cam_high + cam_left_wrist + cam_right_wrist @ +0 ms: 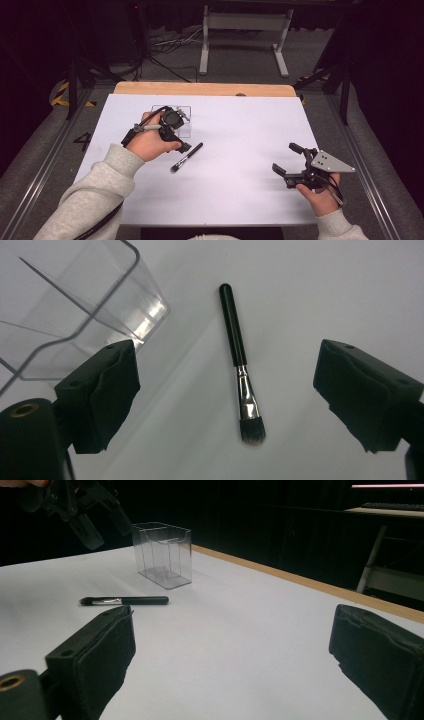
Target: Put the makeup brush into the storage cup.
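Looks like nothing's really done yet. The makeup brush (pixel 241 370) is lying flat on the white desk (pixel 240 150), just right of the clear plastic organizer (pixel 162 555), which looks empty. My guess is the brush belongs in there, so grabbing and dropping it in is all still to do. Left claw (pixel 225 390) hovers right over the brush, jaws wide, holding nothing. Right claw (pixel 290 160) sits well off to the right, also wide and empty. No readable brands or labels anywhere.
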`<act>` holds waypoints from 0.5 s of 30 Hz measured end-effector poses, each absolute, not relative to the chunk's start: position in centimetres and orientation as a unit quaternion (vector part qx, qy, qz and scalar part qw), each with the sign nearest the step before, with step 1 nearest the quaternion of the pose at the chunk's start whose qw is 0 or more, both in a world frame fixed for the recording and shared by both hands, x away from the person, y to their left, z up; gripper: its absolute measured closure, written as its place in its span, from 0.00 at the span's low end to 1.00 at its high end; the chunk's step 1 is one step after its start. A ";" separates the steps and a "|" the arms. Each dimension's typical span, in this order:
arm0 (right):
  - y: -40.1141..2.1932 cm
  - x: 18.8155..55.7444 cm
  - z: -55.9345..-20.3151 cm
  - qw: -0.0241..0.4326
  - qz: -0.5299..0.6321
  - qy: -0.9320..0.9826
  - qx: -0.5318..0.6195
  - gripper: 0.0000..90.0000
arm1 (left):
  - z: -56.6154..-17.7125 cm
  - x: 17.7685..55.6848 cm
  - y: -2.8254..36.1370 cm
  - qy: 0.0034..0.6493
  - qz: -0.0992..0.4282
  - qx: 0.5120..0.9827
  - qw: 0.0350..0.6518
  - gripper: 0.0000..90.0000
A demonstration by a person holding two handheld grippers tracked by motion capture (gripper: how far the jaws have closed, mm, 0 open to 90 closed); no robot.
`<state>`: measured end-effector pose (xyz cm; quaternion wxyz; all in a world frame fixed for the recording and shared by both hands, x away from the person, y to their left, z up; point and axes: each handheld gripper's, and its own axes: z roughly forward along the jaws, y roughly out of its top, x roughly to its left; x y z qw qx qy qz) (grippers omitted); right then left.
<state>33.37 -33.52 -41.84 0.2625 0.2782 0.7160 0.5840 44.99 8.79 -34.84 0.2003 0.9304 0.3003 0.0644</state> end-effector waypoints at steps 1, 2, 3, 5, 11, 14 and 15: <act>-33.5 33.4 -41.8 0.262 0.584 0.716 0.278 0.06 | -34.9 45.1 8.8 0.301 0.060 0.931 0.199 0.14; -33.5 33.4 -41.9 0.262 0.585 0.716 0.278 0.06 | -35.0 45.2 8.7 0.301 0.052 0.932 0.195 0.14; -33.5 33.4 -41.8 0.262 0.584 0.716 0.278 0.06 | -35.1 45.2 8.7 0.306 0.048 0.931 0.191 0.16; -33.5 33.4 -41.8 0.261 0.584 0.716 0.278 0.06 | -35.5 45.4 8.5 0.309 0.047 0.935 0.165 0.17; -33.5 33.4 -41.9 0.259 0.584 0.717 0.278 0.06 | -36.2 46.1 8.2 0.317 0.040 0.936 0.150 0.18; -33.5 33.4 -41.9 0.259 0.584 0.717 0.278 0.06 | -36.6 46.3 7.9 0.321 0.037 0.935 0.144 0.18; -33.6 33.4 -41.9 0.259 0.583 0.718 0.279 0.06 | -36.7 46.4 7.9 0.321 0.036 0.936 0.142 0.18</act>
